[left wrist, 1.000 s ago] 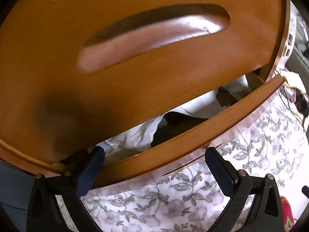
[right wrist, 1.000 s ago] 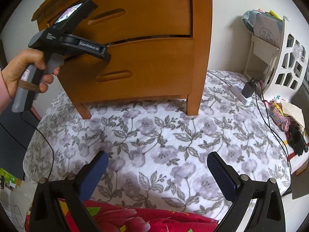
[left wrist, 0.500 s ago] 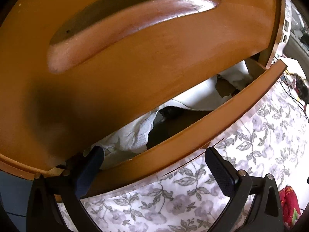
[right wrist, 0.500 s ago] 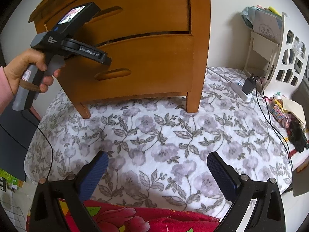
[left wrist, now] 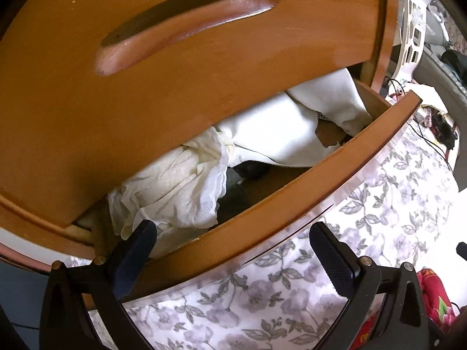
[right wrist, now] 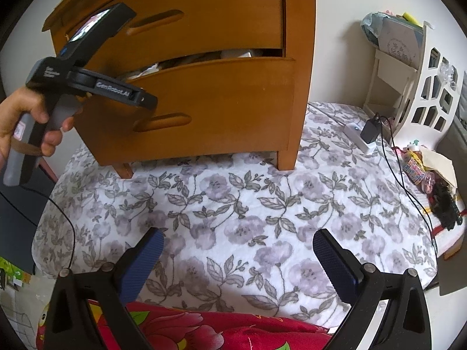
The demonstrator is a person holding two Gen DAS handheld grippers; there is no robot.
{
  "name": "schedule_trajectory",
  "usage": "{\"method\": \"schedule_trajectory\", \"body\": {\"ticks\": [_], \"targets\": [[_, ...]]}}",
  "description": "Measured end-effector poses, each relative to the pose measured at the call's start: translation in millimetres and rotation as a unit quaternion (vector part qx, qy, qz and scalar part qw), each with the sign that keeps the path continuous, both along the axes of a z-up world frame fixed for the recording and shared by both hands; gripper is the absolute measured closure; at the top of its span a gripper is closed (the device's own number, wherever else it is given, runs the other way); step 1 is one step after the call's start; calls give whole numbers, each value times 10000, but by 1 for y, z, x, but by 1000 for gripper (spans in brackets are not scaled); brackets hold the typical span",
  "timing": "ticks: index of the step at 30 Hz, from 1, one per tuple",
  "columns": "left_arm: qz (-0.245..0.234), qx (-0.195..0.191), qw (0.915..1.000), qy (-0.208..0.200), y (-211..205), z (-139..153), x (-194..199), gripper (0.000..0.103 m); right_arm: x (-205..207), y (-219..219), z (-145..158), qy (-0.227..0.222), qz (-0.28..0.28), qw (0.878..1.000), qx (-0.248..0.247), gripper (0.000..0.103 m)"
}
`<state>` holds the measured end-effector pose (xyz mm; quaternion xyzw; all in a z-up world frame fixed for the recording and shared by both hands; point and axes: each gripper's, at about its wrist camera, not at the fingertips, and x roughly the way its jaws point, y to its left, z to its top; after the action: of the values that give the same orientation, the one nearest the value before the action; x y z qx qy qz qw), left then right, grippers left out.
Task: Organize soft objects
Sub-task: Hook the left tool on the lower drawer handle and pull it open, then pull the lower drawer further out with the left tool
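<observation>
The left gripper [left wrist: 233, 233] is spread wide and grasps nothing; its left finger [left wrist: 137, 245] reaches over the front edge of the lower drawer [left wrist: 292, 204], just beside the crumpled white cloth [left wrist: 175, 192] that lies inside it. More white fabric [left wrist: 277, 134] and a dark item [left wrist: 251, 170] lie deeper in the same drawer. The right gripper [right wrist: 238, 250] is also wide apart and empty, above the flowered bedspread [right wrist: 233, 198], with a red cloth [right wrist: 204, 332] at its base. The wooden dresser [right wrist: 233, 87] stands on the bedspread.
</observation>
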<state>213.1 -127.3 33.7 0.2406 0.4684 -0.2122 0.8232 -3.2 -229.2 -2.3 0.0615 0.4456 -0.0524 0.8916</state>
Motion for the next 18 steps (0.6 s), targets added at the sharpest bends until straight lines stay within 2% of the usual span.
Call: {"method": "schedule_trajectory", "body": {"ticks": [4,11,18], "targets": [[-64,31,10000,-16,-2,1,-8,0,-1,1,1,5,-19,10000,-39,0],[-89,-129,9999,32,1,19,-12,0,-2,2,2,-4,-47,9999,-107,0],[-118,-240,9996,-57,18,4,-7,0,-4,2,4,-7,-92,9998,-161,0]]}}
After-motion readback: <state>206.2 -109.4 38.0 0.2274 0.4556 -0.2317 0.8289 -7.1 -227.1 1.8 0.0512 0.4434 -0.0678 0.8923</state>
